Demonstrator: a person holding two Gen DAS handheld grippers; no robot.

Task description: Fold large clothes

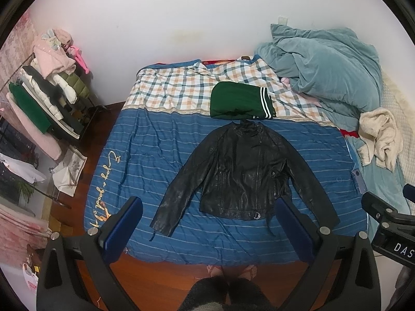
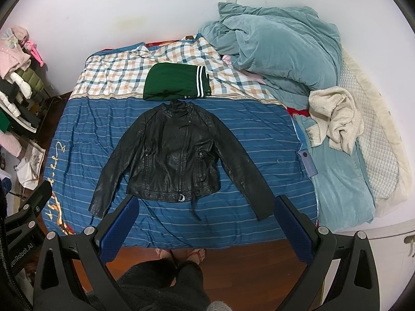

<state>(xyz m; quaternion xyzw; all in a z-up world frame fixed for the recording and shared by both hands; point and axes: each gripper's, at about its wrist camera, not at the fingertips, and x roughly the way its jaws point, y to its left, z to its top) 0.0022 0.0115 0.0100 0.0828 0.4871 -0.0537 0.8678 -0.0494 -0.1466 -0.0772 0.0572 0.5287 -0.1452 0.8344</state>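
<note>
My left gripper and right gripper hover spread and empty above the bed's near edge. The black leather jacket lies flat there, likely heavy, stiffish, slick; I'd grip the sleeve cuffs.

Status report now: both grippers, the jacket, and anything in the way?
Left gripper open, empty; right gripper open, empty. Black leather jacket flat on bed, sleeves spread, unfolded. Folded green garment touches collar.

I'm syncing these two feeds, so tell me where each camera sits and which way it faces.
Left wrist: on the left gripper, looking down at the bed; the right gripper shows at right, feet below.
Right wrist: on the right gripper, same direction; the left gripper's edge at left.
Shared: black jacket, green folded garment.
</note>
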